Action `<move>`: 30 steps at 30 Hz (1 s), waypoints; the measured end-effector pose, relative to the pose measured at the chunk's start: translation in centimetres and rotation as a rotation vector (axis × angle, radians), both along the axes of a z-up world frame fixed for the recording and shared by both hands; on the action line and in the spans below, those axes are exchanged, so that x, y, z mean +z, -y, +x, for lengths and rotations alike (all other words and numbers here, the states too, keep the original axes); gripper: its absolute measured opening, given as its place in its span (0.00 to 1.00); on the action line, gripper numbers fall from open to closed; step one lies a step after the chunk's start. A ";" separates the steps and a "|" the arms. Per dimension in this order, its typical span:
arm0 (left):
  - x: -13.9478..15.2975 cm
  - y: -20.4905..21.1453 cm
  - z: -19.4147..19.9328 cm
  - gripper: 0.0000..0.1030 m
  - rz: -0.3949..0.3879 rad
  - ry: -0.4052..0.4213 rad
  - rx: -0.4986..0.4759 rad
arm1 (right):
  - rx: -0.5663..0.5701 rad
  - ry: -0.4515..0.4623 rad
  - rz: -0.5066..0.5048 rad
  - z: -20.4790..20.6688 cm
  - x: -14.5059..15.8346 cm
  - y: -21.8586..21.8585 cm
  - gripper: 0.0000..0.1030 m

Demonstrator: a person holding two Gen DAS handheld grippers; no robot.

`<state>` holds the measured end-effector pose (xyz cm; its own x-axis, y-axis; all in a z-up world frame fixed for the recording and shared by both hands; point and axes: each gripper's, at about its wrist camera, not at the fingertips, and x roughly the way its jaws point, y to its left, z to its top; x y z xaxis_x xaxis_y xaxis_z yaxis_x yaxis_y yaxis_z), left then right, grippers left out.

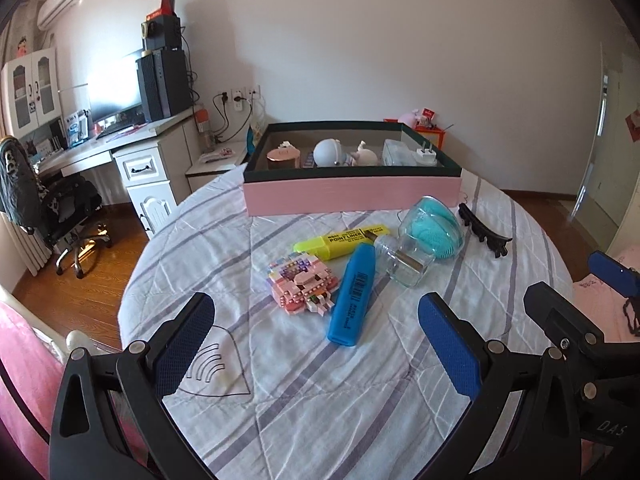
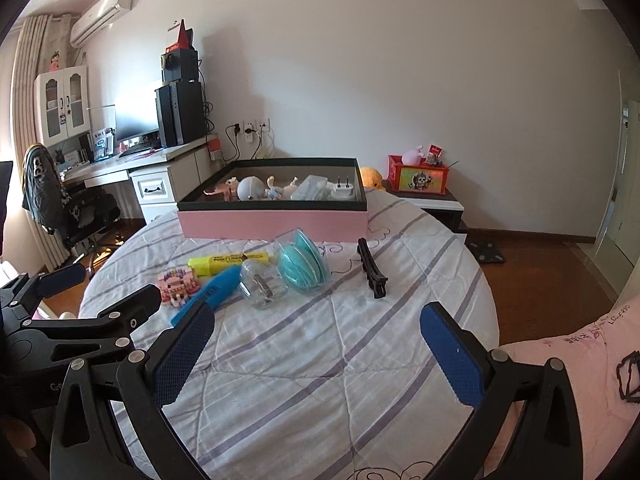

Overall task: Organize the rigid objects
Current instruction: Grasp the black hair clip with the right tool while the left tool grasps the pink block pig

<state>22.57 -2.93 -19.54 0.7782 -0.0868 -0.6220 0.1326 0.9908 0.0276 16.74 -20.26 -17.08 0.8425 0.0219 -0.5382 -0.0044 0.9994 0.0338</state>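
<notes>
Both the left tool and right tool gape wide and empty over the tabletop, where the yellow highlighter reading "POINT LINER" lies at 12 o'clock of the blue highlighter, before the pink box.

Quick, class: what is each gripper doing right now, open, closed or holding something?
Left gripper: open, holding nothing.
Right gripper: open, holding nothing.

Round table in a striped cloth: pink box up top, markers, brick toy, clear bottle, black clip mid-frame.
</notes>
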 end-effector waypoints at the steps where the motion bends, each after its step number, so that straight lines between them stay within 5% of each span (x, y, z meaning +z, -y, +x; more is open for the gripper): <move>1: -0.6 0.2 0.5 1.00 -0.003 -0.018 -0.009 | -0.002 -0.012 0.004 0.4 -0.5 0.3 1.00; 11: -2.8 -2.8 4.8 1.00 -0.007 -0.081 0.081 | -0.025 -0.086 0.021 4.3 -3.6 2.7 1.00; 22: -4.4 -2.5 9.0 0.99 0.025 -0.176 0.051 | -0.051 -0.141 0.015 7.1 -4.9 4.0 1.00; 26: -5.2 -3.3 10.1 0.77 -0.062 -0.236 -0.006 | -0.061 -0.159 -0.002 8.0 -4.9 4.5 1.00; 28: -4.8 -3.5 9.9 0.55 -0.062 -0.216 -0.011 | -0.063 -0.179 -0.021 8.8 -5.0 4.7 1.00; 30: -4.6 -3.5 9.7 0.56 -0.033 -0.202 -0.006 | -0.061 -0.193 -0.040 9.6 -5.1 5.1 1.00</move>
<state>32.24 0.59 -24.17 0.6370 -0.1141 -0.7624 0.1384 0.9898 -0.0324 26.34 -25.32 -22.22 0.7227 -0.0502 -0.6894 0.0585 0.9982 -0.0114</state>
